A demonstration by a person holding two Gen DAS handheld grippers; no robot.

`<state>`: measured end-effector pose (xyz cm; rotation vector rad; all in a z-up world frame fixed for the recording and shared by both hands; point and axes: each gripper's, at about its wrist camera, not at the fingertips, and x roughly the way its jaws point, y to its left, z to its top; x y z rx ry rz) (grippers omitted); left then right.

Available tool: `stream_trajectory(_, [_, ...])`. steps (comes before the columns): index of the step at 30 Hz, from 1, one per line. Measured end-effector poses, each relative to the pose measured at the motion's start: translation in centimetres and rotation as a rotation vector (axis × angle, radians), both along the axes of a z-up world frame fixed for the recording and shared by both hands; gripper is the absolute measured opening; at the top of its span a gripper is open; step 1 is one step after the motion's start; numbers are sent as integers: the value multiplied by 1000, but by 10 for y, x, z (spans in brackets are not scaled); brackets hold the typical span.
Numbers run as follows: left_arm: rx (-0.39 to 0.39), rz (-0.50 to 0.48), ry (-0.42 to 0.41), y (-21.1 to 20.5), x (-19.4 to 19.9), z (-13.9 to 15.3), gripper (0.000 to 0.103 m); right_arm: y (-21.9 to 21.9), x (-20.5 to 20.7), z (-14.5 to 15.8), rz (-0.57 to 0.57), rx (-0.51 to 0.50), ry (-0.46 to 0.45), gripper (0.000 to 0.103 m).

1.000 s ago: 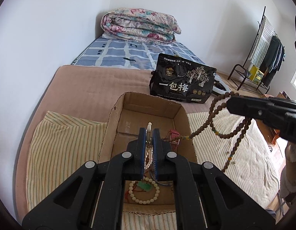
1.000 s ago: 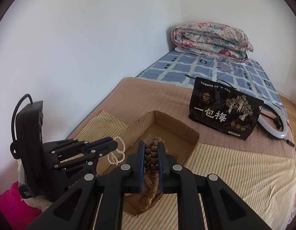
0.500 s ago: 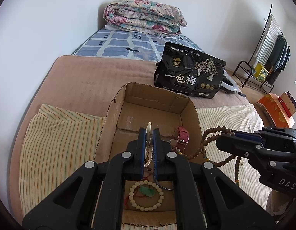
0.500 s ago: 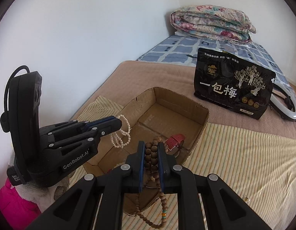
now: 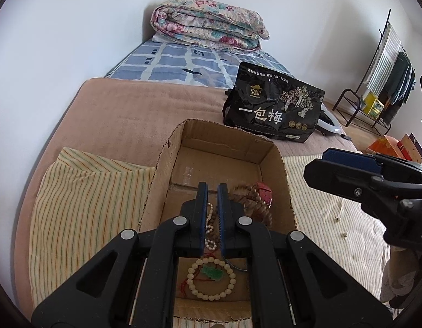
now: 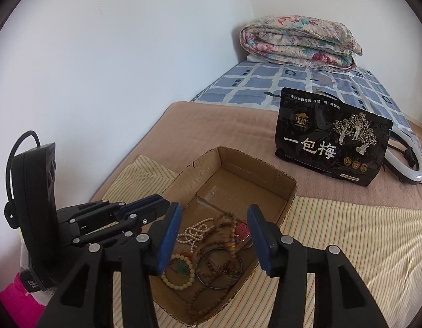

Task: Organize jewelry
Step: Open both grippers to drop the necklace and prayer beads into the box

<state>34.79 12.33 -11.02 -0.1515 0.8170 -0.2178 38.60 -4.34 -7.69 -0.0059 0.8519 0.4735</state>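
While the right gripper (image 6: 215, 232) hangs w/ jaws spread wide over the box (image 6: 290, 191), nothing between them, the left gripper (image 5: 212, 191) is pinched nearly closed; can't tell if it grips the pearls (image 5: 210, 228) seen in its gap. Pearls, brown beads (image 6: 211, 268), bracelet w/ green charm (image 5: 211, 277), red watch (image 6: 242, 231), bangle (image 6: 219, 269) all lie in box. Box sits on striped cloth (image 5: 82, 205); black bag (image 5: 273, 104) stands behind.

The right hand-held gripper (image 6: 215, 228) gapes wide with nothing between its fingers; the left hand-held gripper (image 5: 212, 191) is nearly closed.
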Motion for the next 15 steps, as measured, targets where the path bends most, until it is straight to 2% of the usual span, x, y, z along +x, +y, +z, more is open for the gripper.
stream_trajectory(8, [11, 12, -4, 5, -6, 3, 5, -21, -2, -5, -48, 11, 14, 55])
stream_trajectory(15, [13, -12, -22, -4, -16, 12, 7, -48, -16, 10, -62, -26, -54, 69])
